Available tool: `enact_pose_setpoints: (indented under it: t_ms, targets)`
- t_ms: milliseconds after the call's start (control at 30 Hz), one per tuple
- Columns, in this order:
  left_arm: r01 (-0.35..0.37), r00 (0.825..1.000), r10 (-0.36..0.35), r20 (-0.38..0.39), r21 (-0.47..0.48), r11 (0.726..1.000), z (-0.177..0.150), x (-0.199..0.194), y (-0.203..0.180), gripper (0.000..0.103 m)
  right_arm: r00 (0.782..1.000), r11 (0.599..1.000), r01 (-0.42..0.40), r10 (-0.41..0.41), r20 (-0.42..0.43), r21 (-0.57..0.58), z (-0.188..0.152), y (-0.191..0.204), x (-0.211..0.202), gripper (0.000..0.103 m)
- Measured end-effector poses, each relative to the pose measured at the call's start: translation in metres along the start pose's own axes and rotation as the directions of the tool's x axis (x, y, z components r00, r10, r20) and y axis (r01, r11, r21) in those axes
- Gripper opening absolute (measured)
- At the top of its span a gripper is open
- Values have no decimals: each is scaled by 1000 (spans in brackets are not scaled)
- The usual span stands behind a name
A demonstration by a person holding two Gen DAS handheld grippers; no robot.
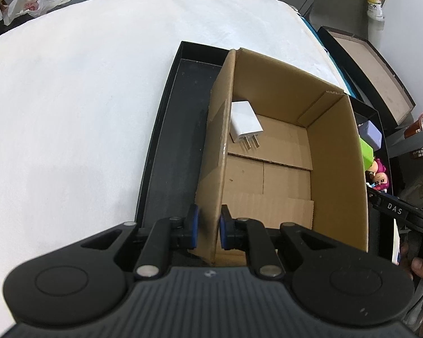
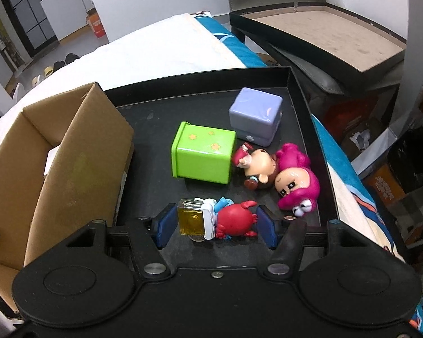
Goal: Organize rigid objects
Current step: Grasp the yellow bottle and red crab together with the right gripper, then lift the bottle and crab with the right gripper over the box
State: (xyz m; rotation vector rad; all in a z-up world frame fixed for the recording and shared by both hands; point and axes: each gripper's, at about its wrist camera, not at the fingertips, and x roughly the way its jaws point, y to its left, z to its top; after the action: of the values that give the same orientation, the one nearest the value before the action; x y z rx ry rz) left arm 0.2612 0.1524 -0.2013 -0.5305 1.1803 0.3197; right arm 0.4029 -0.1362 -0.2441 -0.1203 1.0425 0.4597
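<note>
While my left claw (image 1: 208, 226) pinches the near wall of the cardboard box (image 1: 335, 152) to keep it steady, my right claw (image 2: 215, 222) straddles a red crab figure (image 2: 235, 219) lying on the black tray (image 2: 304, 95). Its blue pads sit at either end of the toy, seemingly closed on it for a lift. 1 white charger (image 1: 244, 125) already rests inside the box. A green cube (image 2: 203, 152), a lilac cube (image 2: 256, 115) and 2 pink dolls (image 2: 293, 180) wait on the tray, just beside the box.
</note>
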Motion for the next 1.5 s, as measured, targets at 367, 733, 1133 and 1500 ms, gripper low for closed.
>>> enact_pose_setpoints:
  t_ms: [367, 733, 1133, 1500]
  targets:
    - [-16, 1000, 17, -12, 9, 1000, 2, 1, -7, 13, 1000, 1000, 6, -6, -8, 29, -9, -6, -11, 59]
    - [-7, 1000, 7, -6, 14, 1000, -3, 2, -6, 13, 998, 995, 16, -11, -59, 95, -19, -16, -25, 59]
    - [17, 1000, -17, 1, -32, 999, -4, 1, 0, 14, 996, 996, 48, -43, -74, 74, -10, -15, -58, 59]
    - [53, 999, -53, 4, -48, 997, -6, 1, 7, 14, 995, 996, 73, -70, -73, 46, 3, -1, -77, 59]
